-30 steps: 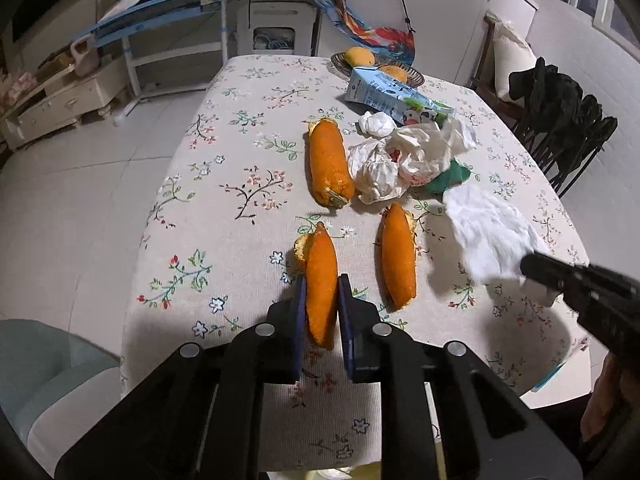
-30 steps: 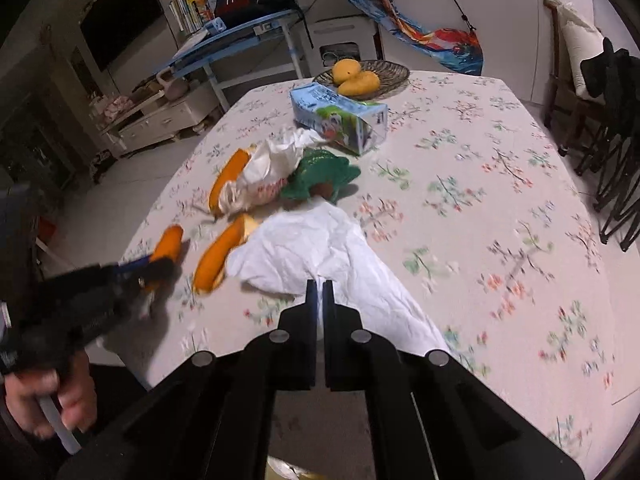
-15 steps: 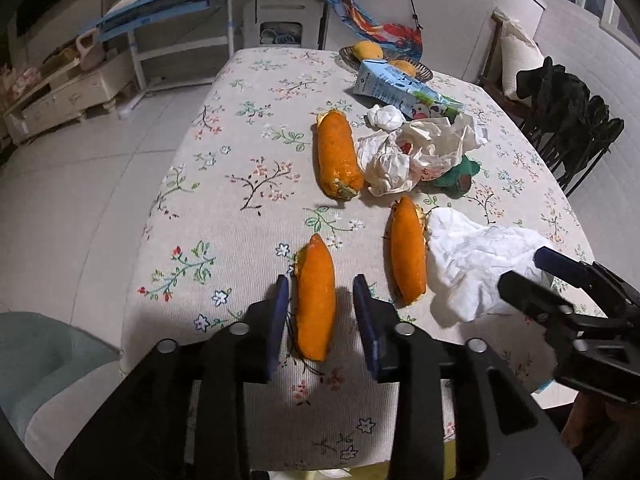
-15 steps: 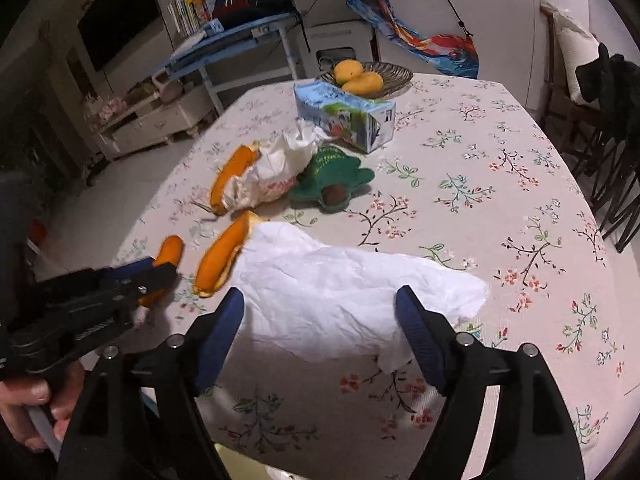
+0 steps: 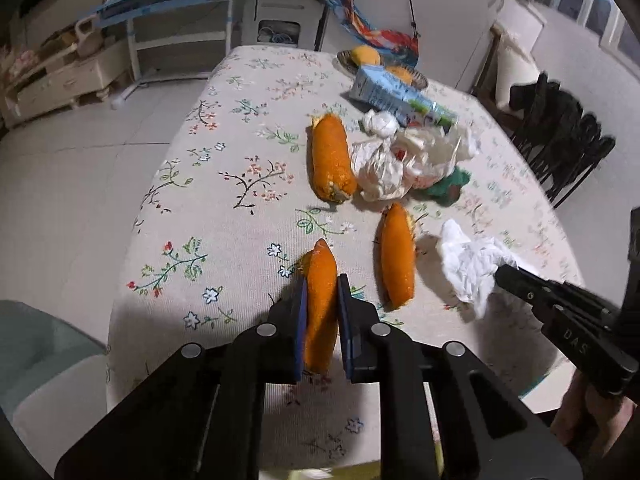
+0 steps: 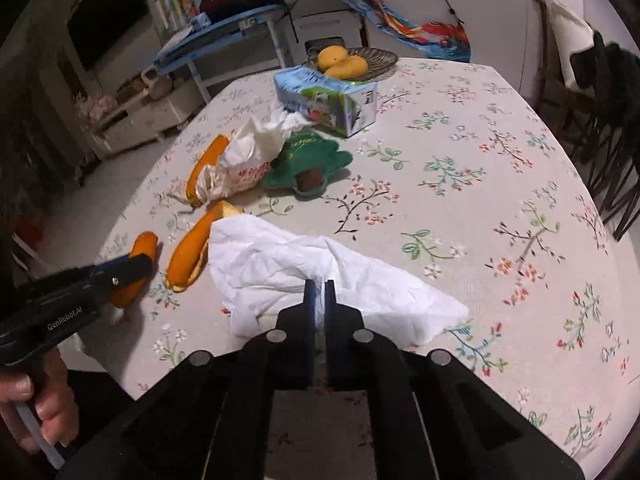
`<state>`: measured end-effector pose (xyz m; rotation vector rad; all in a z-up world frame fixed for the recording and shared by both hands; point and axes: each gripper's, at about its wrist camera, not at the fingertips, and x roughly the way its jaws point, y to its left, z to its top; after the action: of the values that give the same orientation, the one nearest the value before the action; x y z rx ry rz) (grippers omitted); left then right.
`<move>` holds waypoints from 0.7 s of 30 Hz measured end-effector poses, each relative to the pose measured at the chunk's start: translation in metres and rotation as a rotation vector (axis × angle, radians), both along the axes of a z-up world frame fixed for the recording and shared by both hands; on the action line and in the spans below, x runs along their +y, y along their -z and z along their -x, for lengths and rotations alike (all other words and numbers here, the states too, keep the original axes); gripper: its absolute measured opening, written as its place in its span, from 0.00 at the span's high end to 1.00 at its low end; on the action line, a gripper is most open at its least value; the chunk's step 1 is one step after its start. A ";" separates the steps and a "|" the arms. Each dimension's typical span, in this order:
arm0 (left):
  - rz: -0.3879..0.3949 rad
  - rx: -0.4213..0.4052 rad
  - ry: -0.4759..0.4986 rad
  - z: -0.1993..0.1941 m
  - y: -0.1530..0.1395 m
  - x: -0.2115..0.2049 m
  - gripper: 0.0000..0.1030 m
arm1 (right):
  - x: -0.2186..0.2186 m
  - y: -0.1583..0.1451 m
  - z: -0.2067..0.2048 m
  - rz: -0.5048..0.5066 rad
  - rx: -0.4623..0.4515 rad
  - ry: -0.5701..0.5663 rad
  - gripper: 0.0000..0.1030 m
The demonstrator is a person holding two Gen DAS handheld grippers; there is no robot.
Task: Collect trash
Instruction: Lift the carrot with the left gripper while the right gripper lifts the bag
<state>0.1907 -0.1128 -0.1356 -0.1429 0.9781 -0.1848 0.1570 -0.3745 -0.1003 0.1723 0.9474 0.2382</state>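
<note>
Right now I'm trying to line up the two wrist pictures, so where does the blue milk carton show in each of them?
Left wrist view: the blue milk carton lies upper right of centre, just in front of the fruit basket, behind the crumpled wrappers.
Right wrist view: the carton sits upper centre, in front of the same basket, behind the green felt piece.
Shared landmark: the fruit basket holding yellow mangoes at the table's far end.

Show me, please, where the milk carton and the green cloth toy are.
milk carton (image 6: 340, 100), right wrist view, its printed side panel.
green cloth toy (image 6: 308, 158), right wrist view, middle of its green body.
</note>
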 end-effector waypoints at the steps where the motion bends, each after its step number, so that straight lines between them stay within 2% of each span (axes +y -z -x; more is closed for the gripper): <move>1: 0.021 -0.011 -0.003 0.003 -0.003 0.003 0.87 | -0.002 -0.005 0.003 -0.009 -0.018 0.003 0.95; 6: 0.072 -0.073 -0.005 0.023 -0.018 0.009 0.87 | -0.008 -0.024 0.020 -0.059 -0.084 0.017 0.95; 10: 0.062 -0.106 -0.007 0.040 -0.024 0.009 0.87 | -0.012 -0.031 0.035 -0.099 -0.117 0.020 0.95; 13: 0.026 -0.142 -0.006 0.055 -0.029 0.004 0.87 | -0.012 -0.039 0.046 -0.097 -0.152 0.019 0.95; 21: -0.002 -0.192 -0.007 0.088 -0.039 0.003 0.87 | -0.016 -0.049 0.074 -0.117 -0.212 0.028 0.95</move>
<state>0.1028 -0.1101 -0.0971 -0.1242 0.7867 -0.1875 0.0831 -0.3902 -0.0512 0.2625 0.7204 0.2803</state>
